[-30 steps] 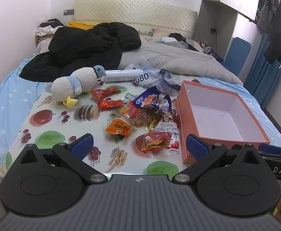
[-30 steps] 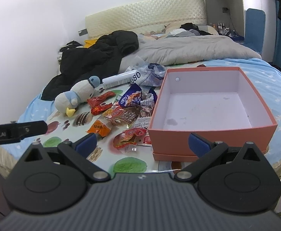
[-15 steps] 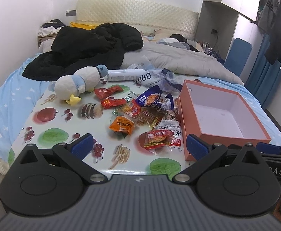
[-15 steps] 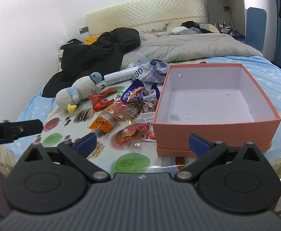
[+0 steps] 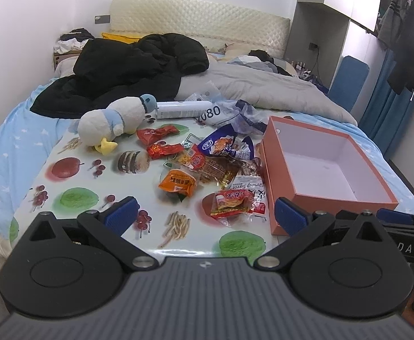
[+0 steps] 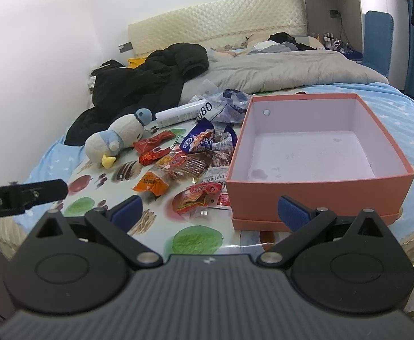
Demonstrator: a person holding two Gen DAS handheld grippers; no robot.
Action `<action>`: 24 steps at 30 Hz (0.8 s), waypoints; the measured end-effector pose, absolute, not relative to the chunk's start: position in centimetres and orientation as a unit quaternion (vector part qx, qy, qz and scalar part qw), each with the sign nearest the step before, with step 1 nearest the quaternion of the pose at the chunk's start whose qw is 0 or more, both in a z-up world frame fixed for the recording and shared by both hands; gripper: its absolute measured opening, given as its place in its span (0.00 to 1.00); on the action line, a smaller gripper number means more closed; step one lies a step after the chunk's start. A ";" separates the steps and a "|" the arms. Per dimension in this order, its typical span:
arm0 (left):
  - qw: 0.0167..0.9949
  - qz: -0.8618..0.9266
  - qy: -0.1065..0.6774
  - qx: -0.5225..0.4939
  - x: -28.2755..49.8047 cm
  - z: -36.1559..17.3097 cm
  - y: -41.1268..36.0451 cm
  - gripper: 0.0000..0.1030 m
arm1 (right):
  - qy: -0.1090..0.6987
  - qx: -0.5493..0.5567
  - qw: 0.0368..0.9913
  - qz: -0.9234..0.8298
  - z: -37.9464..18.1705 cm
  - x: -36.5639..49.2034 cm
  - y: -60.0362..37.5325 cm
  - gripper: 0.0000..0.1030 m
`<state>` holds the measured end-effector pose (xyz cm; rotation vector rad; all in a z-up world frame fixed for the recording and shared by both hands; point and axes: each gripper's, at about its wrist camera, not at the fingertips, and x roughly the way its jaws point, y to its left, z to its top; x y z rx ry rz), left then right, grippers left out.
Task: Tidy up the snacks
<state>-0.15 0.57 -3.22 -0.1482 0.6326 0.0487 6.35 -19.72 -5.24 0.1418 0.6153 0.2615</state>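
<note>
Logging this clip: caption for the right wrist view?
Open right claw faces loose snacks beside an empty box on a bed.

The left gripper and the right gripper are held level, jaws spread wide, nothing gripped.

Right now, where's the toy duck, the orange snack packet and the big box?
toy duck [image 5: 113, 120], left wrist view, on its white body.
orange snack packet [image 5: 177, 182], left wrist view, on its printed front.
big box [image 6: 314, 191], right wrist view, on its near outer wall.
</note>
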 end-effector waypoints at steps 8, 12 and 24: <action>0.947 0.024 0.311 -0.072 -0.1 -3.3 0.6 1.00 | 0.302 0.071 0.942 0.130 -5.4 6.2 -19.5 1.00; 0.947 0.024 0.312 -0.074 -0.2 -3.4 0.6 1.00 | 0.302 0.072 0.942 0.129 -5.4 6.2 -19.5 1.00; 0.944 0.020 0.321 -0.070 0.1 -3.9 0.6 1.00 | 0.306 0.073 0.941 0.125 -5.6 6.1 -19.4 1.00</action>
